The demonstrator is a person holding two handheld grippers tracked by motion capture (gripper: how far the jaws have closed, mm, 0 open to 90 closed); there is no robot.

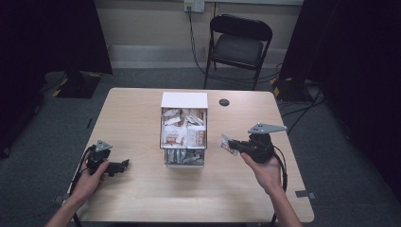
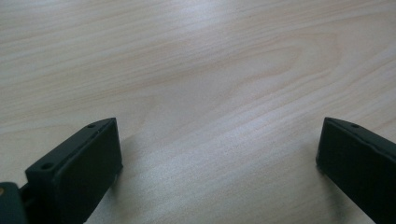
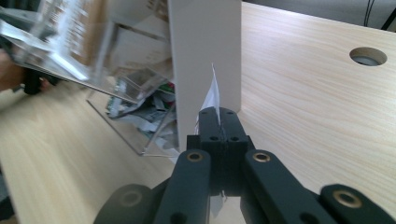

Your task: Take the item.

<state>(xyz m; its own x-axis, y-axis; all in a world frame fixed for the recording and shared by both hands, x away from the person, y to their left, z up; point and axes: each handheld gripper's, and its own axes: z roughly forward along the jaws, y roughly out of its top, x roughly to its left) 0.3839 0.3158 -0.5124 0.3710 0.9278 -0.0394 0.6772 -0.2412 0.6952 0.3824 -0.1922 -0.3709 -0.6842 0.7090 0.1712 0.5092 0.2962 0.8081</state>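
Beside the drawer box [image 1: 184,130], the right tongs [image 3: 218,112] pinch a white packet [image 3: 213,95]; the left tongs [image 2: 219,154] gape empty.

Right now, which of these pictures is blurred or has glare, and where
High view: dim, room edges nearly black, table evenly lit. Left gripper view: soft white sheen on the wood at the top, jaws slightly soft. Right gripper view: the clear organiser at upper left is smeared with bright streaks, while the right tool and its thin packet stay sharp.
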